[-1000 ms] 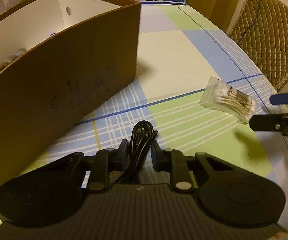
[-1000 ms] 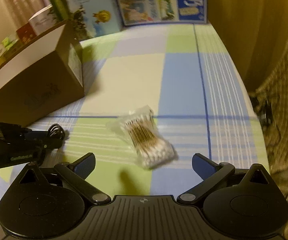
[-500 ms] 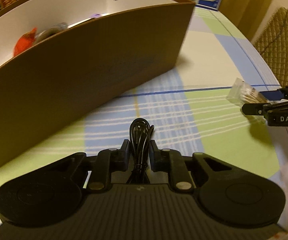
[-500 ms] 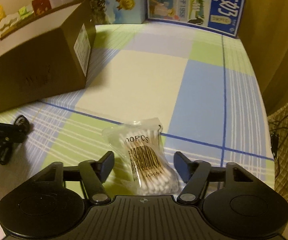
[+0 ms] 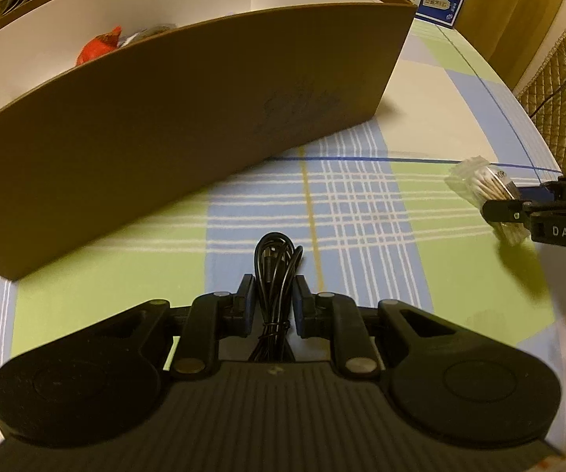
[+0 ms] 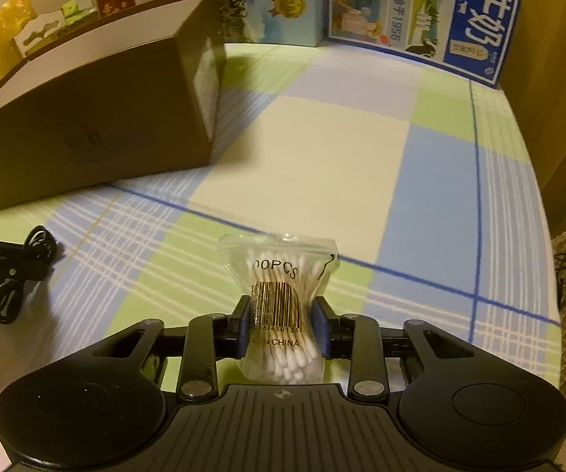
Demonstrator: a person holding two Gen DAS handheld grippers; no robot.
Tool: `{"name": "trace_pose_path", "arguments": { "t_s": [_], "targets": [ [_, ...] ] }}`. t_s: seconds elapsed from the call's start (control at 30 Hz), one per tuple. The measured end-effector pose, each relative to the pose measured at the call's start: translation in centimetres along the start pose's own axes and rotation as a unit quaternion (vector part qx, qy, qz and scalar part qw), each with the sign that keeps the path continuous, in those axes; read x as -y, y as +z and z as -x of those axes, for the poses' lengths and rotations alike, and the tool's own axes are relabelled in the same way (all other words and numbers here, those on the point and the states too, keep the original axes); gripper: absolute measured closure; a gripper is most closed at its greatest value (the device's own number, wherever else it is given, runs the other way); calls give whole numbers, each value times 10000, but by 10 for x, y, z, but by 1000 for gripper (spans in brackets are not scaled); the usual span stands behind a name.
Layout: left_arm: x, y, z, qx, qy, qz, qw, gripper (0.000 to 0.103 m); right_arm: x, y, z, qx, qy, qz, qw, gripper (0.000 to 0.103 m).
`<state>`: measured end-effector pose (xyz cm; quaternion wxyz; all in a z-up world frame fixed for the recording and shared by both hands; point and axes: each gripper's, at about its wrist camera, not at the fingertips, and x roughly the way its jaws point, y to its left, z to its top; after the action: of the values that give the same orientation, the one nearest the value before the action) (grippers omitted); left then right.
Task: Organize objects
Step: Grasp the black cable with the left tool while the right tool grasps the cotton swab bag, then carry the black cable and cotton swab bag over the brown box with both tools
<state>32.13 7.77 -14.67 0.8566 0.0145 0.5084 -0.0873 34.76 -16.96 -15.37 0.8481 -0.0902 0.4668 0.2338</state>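
My left gripper (image 5: 273, 299) is shut on a coiled black cable (image 5: 275, 271), held just above the checked tablecloth in front of the brown cardboard box (image 5: 188, 118). The open box has white inner walls and holds a red packet (image 5: 100, 45) with other items. My right gripper (image 6: 283, 322) is shut on a clear bag of cotton swabs (image 6: 283, 303), squeezed at its barcode. In the left wrist view that bag (image 5: 479, 185) shows at the far right, in the other gripper's fingers (image 5: 507, 212). The cable (image 6: 27, 251) shows at the right wrist view's left edge.
Printed cartons (image 6: 420, 11) stand along the table's far edge, with small boxes and a yellow bag (image 6: 3, 35) behind the brown box. A quilted chair (image 5: 558, 90) stands past the table's right edge. Bare tablecloth (image 6: 302, 149) lies right of the box.
My right gripper moved over the cotton swab bag and shut on it. My left gripper, still holding the cable, swung left and closer along the box's long side.
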Motion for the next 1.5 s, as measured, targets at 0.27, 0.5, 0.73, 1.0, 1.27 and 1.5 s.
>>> {"name": "trace_pose_path", "arguments": {
  "t_s": [0.27, 0.5, 0.73, 1.0, 1.27, 1.5],
  "targets": [
    [-3, -17, 11, 16, 14, 122, 9999, 88, -24, -14, 10, -56, 275, -48, 9996, 82],
    [-5, -36, 23, 51, 8, 236, 9997, 88, -48, -20, 26, 49, 610, -16, 9981, 83],
    [-12, -44, 50, 294, 10, 376, 9989, 88, -74, -19, 43, 216, 879, 119, 9958, 83],
    [-19, -42, 90, 695, -41, 540, 9961, 88, -98, -2, 64, 574, 1112, 293, 9917, 83],
    [-31, -20, 123, 1026, -137, 643, 9925, 88, -118, 26, 78, 871, 1243, 399, 9876, 83],
    [-45, 4, 143, 1333, -102, 643, 9889, 88, -130, 54, 82, 1098, 1266, 489, 9846, 83]
  ]
}}
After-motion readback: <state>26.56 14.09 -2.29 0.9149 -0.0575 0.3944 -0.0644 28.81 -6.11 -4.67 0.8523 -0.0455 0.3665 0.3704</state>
